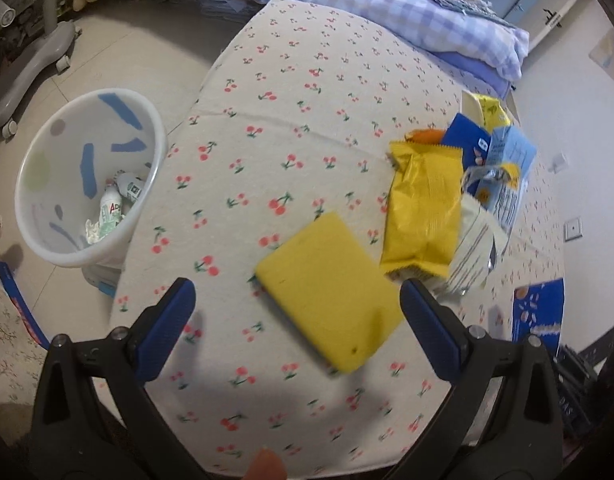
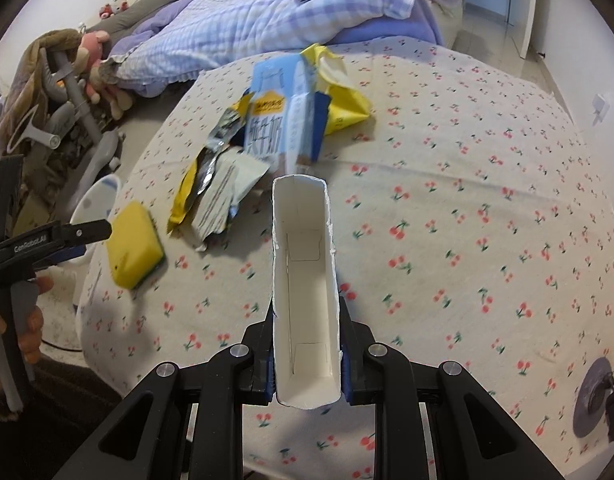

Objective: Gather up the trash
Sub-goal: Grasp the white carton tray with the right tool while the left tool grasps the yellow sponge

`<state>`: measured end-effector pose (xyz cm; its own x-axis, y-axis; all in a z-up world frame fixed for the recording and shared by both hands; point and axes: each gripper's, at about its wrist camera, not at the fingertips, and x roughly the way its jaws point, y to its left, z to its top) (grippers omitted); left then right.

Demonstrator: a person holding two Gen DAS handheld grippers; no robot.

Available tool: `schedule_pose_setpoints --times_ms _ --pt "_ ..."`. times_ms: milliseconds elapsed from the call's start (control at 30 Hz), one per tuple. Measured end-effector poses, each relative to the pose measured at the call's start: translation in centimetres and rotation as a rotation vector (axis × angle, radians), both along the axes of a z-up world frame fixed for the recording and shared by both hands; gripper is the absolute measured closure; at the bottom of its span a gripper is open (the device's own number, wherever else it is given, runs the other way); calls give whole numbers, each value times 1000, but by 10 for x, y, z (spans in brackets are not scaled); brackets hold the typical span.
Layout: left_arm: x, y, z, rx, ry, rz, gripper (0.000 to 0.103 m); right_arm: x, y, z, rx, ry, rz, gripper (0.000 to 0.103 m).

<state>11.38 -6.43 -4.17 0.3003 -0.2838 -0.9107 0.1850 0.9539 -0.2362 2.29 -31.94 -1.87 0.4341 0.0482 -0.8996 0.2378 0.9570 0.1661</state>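
The right tool [image 2: 307,360] is clamped on a white carton [image 2: 303,280] above the bed [image 2: 487,200]; the left tool [image 1: 298,308] gapes empty over a yellow sponge [image 1: 327,288]. Carry it level, probably leftward, to the bin [image 1: 87,176], releasing inside.

The bed cover [image 1: 307,92] is pale beige, sprinkled with small red cherries on green stems. On it lies a bright yellow sponge [image 1: 327,292] with a dark green underside, and to its right a yellow snack packet [image 1: 423,216]. Farther right a milk carton [image 2: 279,116] is light blue and white with a yellow label. The open box [image 2: 303,292] is plain white inside. The bin [image 1: 87,176] on the left is white with blue, grey and green patches. The far quilt [image 2: 243,28] is lilac-and-white check. Both claws are black with blue pads [image 1: 167,328].
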Motion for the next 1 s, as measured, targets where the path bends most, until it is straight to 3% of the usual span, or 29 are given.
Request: schedule_pose_setpoints --times_ms 233,433,600,867,1000 --pt "-3 -28 -11 35 -6 27 9 0 -22 1 9 -10 -51 79" --pt "-14 -46 -17 117 -44 14 10 -2 -36 0 18 -10 -80 79" --pt "-17 -44 -18 149 -59 4 22 -2 -37 1 22 -14 -79 79" --pt "-17 -32 -13 106 -63 -59 40 2 -31 6 25 -29 -67 79" --pt "-17 -22 -6 70 -74 -73 43 6 -27 9 30 -39 -61 79"
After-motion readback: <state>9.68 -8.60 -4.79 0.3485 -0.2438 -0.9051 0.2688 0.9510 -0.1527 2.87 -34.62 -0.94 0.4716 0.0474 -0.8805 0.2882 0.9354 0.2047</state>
